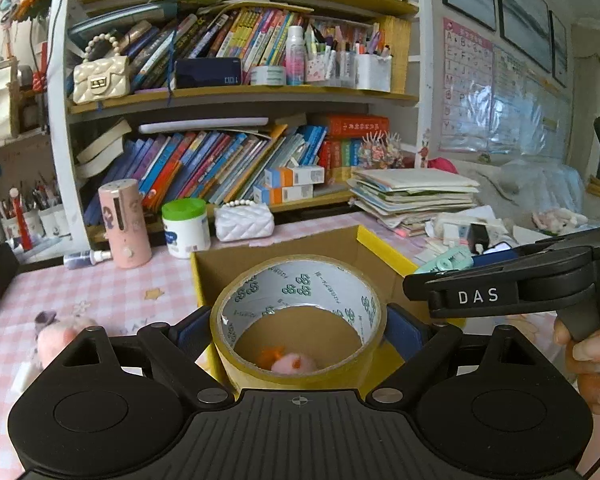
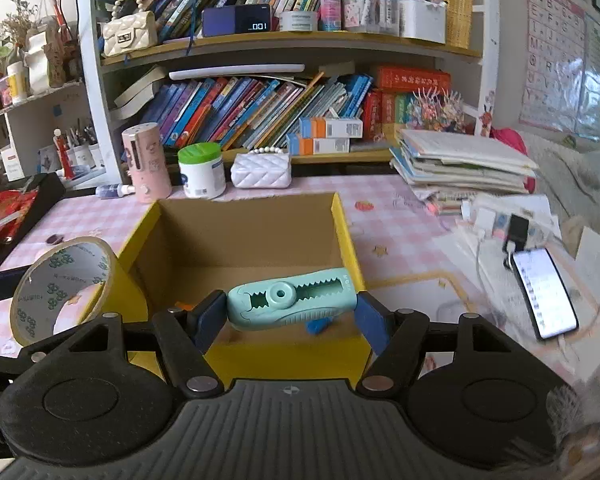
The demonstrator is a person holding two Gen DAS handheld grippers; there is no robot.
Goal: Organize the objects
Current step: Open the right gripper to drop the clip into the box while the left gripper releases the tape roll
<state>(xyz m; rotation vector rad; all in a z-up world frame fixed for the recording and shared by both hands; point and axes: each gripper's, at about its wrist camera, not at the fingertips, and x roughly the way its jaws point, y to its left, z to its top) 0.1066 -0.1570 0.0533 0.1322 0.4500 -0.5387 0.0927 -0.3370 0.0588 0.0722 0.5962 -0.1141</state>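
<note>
Box point(image 2: 346, 220) on checked tablecloth point(image 2: 404, 236)

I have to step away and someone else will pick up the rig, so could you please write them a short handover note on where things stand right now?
Left tongs: shut on the roll of tape, held above the near left edge of the yellow cardboard box.
Right tongs: shut on the mint-green tape dispenser, held over the near side of the box.
Done: a small pink and orange toy already lies in the box, as does a small blue item.
Left: lower and release both held items into the box. A pink plush lies on the checked tablecloth left of the box, possibly next.
</note>
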